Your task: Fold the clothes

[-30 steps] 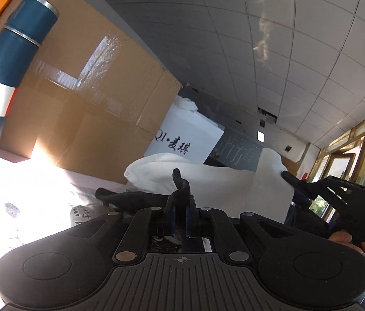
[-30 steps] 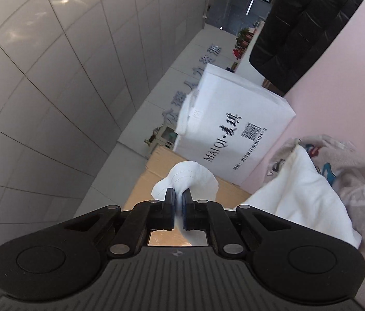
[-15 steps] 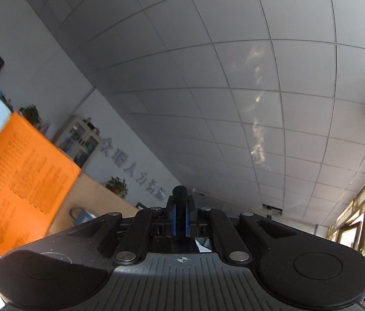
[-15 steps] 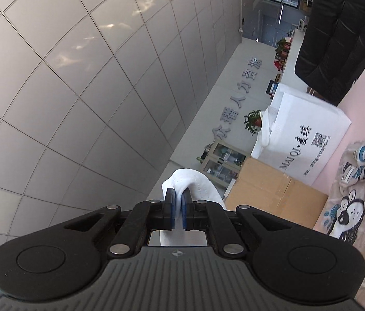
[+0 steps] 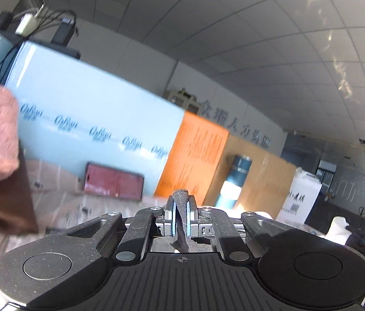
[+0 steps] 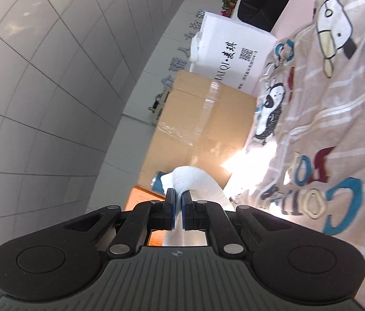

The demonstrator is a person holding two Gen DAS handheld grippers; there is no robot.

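The left gripper (image 5: 180, 215) held a dark grey knit edge (image 5: 181, 202) between its pads, a tab of it poking past the fingertips; its jaws were opening slightly, though the cloth sat pinched in the narrow gap. The right gripper (image 6: 178, 207) was clamped shut on a white cloth (image 6: 195, 178), which bunched over the tips and trailed back to the right beneath the body. Each garment thus lay straight ahead in its own claw, long axis running back under the gripper, so neither hand had to reach. Whether the two pieces belonged to one garment could not be told. The white cloth looked soft with a stitched hem. The printed bedsheet (image 6: 325, 129), where folding would likely happen, lay right of the right gripper, nearer than to the left.
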